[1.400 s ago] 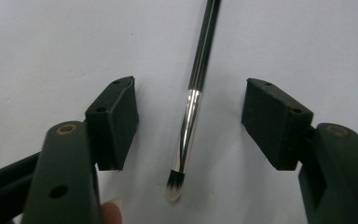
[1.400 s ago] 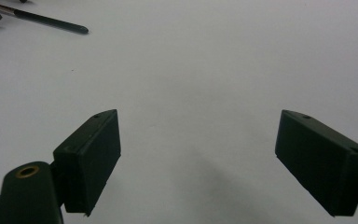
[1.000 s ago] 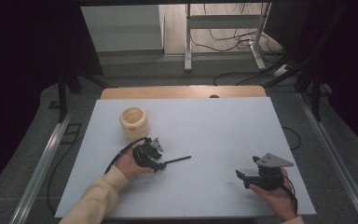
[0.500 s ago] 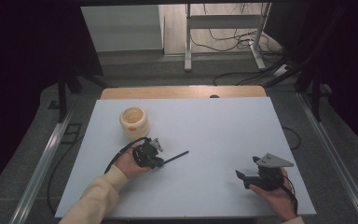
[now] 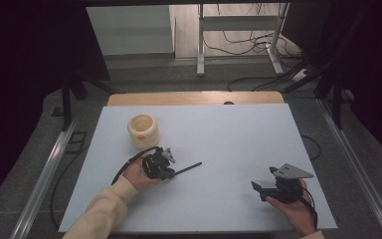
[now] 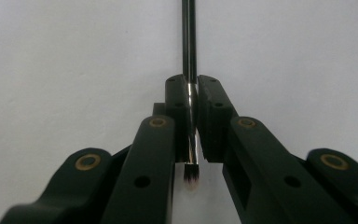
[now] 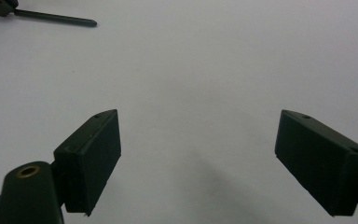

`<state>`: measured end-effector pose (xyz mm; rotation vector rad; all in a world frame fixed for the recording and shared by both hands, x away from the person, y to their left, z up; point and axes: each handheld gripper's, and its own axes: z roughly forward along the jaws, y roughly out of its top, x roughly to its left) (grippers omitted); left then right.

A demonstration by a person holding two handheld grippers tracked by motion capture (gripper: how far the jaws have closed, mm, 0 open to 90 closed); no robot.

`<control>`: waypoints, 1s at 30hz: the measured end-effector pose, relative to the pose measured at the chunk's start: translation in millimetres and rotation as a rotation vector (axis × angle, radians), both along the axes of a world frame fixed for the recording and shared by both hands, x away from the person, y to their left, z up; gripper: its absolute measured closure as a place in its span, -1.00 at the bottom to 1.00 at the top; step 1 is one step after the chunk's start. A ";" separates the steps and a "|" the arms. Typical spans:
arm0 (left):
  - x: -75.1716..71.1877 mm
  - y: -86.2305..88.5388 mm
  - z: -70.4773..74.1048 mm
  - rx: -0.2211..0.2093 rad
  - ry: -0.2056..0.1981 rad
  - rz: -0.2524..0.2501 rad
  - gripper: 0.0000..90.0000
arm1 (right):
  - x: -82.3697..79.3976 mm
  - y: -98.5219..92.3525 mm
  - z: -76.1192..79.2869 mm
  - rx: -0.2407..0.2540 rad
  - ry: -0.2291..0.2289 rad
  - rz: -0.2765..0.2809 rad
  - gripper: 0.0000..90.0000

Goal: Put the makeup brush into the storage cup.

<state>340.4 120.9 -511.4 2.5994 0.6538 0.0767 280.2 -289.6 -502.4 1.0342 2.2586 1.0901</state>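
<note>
The table point(image 5: 229, 129) is being used as the work surface, with a cup point(image 5: 143, 130) standing at 10 o'clock. Since a second ago, the brush point(image 5: 186, 168) is being angled slightly upward toward 2 o'clock, which suggests it is being carried. The left gripper point(image 6: 192, 116) is being kept clamped on it, bristles rearward. The right gripper point(image 7: 198, 154) is being rested wide open and empty at 4 o'clock.

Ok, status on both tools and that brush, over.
Left tool shut on the brush, bristles back toward the hand. Right tool open, empty, over bare table. Cream pot stands apart behind the left tool. Nothing in the way.
</note>
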 end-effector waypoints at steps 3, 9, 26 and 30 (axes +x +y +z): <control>-1.3 1.9 5.8 -0.016 -0.017 0.004 0.86 | -0.1 -0.4 0.1 0.001 -0.003 -0.001 -0.67; -4.9 3.7 17.7 -0.039 -0.040 0.001 0.86 | -0.4 -0.2 0.4 0.000 -0.004 -0.002 -0.67; -8.8 7.6 27.6 -0.077 -0.053 0.031 0.86 | -1.2 0.8 1.2 0.001 -0.007 -0.003 -0.67; -10.4 7.1 29.3 -0.082 -0.053 0.032 0.86 | -1.3 0.2 0.7 0.000 -0.006 -0.002 -0.67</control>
